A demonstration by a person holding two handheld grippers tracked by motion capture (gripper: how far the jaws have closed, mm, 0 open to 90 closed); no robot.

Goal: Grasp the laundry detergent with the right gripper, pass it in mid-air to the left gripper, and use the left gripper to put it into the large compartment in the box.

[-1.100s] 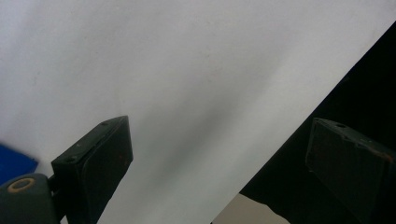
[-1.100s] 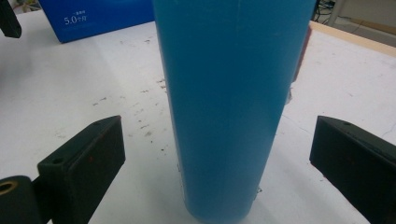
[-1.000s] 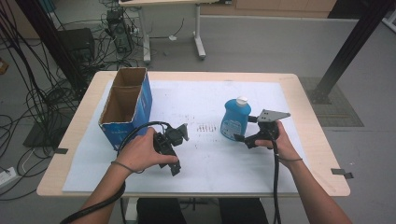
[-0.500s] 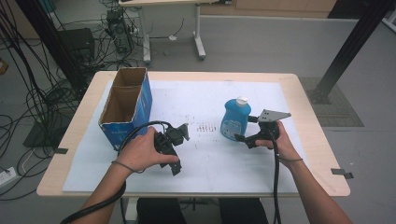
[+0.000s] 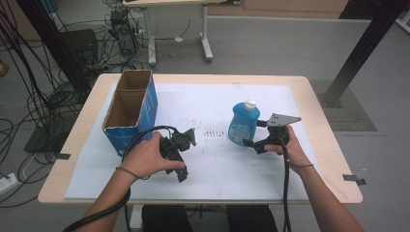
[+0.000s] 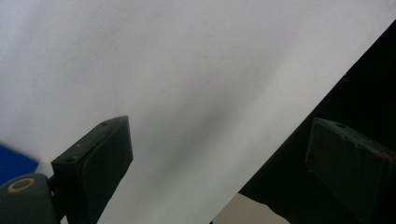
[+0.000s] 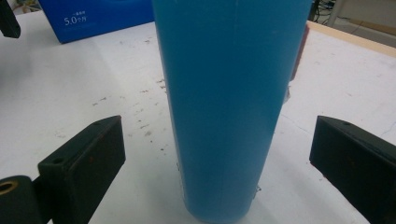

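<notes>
Blue bottle (image 7: 231, 102) upright between spread jaws, untouched

Bottle (image 5: 243, 123) right of box (image 5: 129, 112)

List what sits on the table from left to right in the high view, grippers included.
Open blue cardboard box → left gripper → blue bottle with a white cap → right gripper, its open jaws on either side of the bottle.
</notes>
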